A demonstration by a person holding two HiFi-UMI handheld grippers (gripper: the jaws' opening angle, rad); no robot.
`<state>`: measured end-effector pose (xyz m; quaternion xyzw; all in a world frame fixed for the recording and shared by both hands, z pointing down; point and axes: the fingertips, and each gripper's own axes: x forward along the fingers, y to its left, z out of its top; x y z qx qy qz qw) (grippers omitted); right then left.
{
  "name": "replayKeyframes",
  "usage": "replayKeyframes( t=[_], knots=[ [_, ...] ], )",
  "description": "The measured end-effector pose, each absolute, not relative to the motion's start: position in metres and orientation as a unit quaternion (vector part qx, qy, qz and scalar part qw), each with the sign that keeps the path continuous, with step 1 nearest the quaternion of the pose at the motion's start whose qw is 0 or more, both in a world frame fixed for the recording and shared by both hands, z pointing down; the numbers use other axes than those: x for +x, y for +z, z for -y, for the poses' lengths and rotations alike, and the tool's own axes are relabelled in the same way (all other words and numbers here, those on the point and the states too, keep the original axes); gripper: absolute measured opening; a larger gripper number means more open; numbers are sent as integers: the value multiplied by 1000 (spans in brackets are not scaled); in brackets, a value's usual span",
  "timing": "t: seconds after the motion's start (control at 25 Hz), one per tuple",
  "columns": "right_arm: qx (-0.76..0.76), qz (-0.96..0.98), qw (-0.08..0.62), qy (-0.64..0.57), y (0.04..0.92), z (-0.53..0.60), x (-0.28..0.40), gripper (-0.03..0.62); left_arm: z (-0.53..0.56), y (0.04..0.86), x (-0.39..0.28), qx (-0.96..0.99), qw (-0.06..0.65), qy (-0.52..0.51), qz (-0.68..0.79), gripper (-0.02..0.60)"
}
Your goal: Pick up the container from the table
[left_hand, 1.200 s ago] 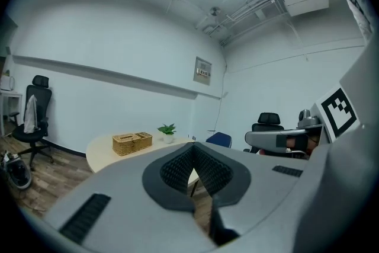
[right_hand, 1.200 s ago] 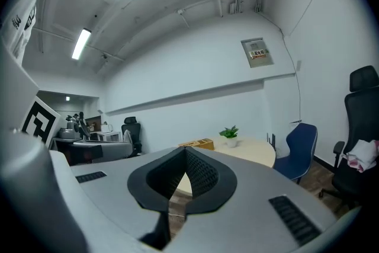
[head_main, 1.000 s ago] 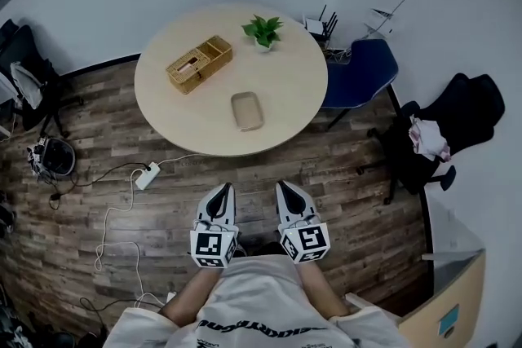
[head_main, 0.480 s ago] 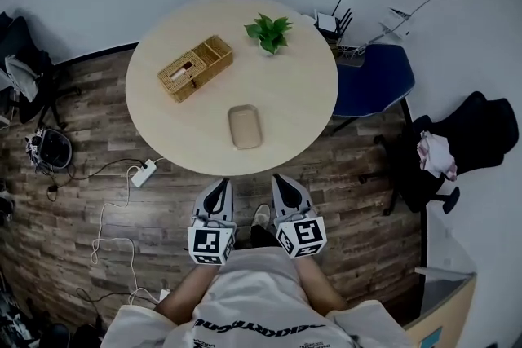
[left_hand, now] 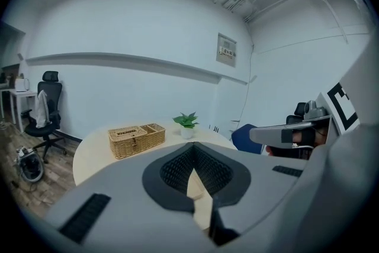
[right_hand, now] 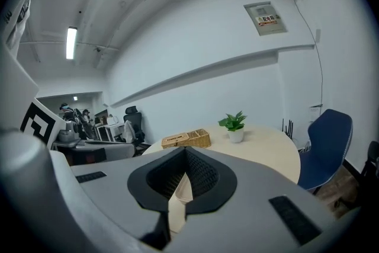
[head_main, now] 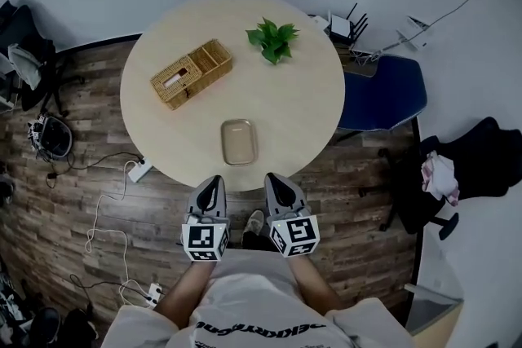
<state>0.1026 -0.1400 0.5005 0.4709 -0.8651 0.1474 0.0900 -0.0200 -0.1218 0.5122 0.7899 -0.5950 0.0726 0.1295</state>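
The container (head_main: pixel 239 142) is a shallow beige tray with rounded corners, lying empty near the front edge of the round pale table (head_main: pixel 302 118). My left gripper (head_main: pixel 214 182) and right gripper (head_main: pixel 272 179) are held side by side just short of that edge, both pointing at the tray and apart from it. Each is shut with nothing between its fingers. In the left gripper view the shut left gripper (left_hand: pixel 193 157) hides the tray, and in the right gripper view the shut right gripper (right_hand: pixel 185 162) does the same.
A wicker basket (head_main: pixel 191 73) sits at the table's back left and a small potted plant (head_main: pixel 272 39) at the back. A blue chair (head_main: pixel 383 94) stands right of the table, a black office chair (head_main: pixel 457 167) farther right. A power strip (head_main: pixel 137 170) and cables lie on the wooden floor.
The person and both grippers have moved forward toward the table, so the tray now lies just ahead of the fingertips. Both grippers stayed shut.
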Motion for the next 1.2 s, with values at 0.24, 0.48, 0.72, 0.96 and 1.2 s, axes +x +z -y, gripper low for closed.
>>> replayKeyframes(
  t=[0.24, 0.48, 0.72, 0.96, 1.2],
  knots=[
    [470, 861, 105, 164, 522, 173, 97, 29, 148, 524, -19, 783, 139, 82, 600, 14],
    [485, 844, 125, 193, 546, 201, 98, 29, 167, 537, -13, 793, 154, 92, 583, 12],
    [485, 831, 150, 229, 580, 219, 93, 43, 178, 561, -15, 797, 176, 100, 569, 12],
    [479, 816, 186, 263, 619, 235, 90, 77, 186, 583, -17, 799, 193, 106, 560, 13],
    [468, 804, 211, 300, 652, 249, 82, 109, 195, 594, -15, 803, 199, 110, 550, 13]
  ],
)
